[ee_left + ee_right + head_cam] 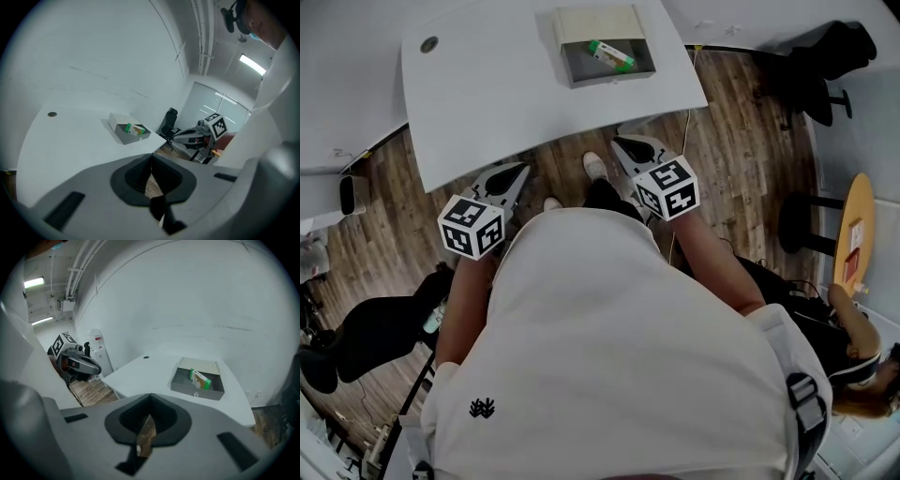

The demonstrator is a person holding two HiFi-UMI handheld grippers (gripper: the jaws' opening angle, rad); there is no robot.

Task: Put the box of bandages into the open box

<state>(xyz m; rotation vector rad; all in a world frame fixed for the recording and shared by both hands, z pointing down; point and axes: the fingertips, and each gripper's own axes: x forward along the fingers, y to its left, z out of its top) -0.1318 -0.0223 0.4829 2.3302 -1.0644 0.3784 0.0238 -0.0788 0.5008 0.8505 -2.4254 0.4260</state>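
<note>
Left gripper (521, 172) and right gripper (621, 143): both w/ jaws closed on nothing, held close to the person's body. They stop short of the near edge of the table (487, 103) and are well apart from the load. Each gripper view shows the pads together, w/ only floor visible thru the gap beneath them.

Box of bandages (611, 55) (green and white) lies inside the open box (581, 66), toward its right side and at an angle. The open box sits on the far part of the table.

Step, as judged: placement looks complete, i.e. end phase w/ tools clear of the work. Next move prob. calls for nothing beyond keeping both grippers off the table. A re-seat, if wanted, would need a long reach fwd over the tabletop.

Not resolved:
- whether the bandage box lies flat or leans on a wall;
- its print, too small to read;
- hands and forearms, largely hidden by the torso in head view;
- the table's far edge, cut off at the top of head view.
</note>
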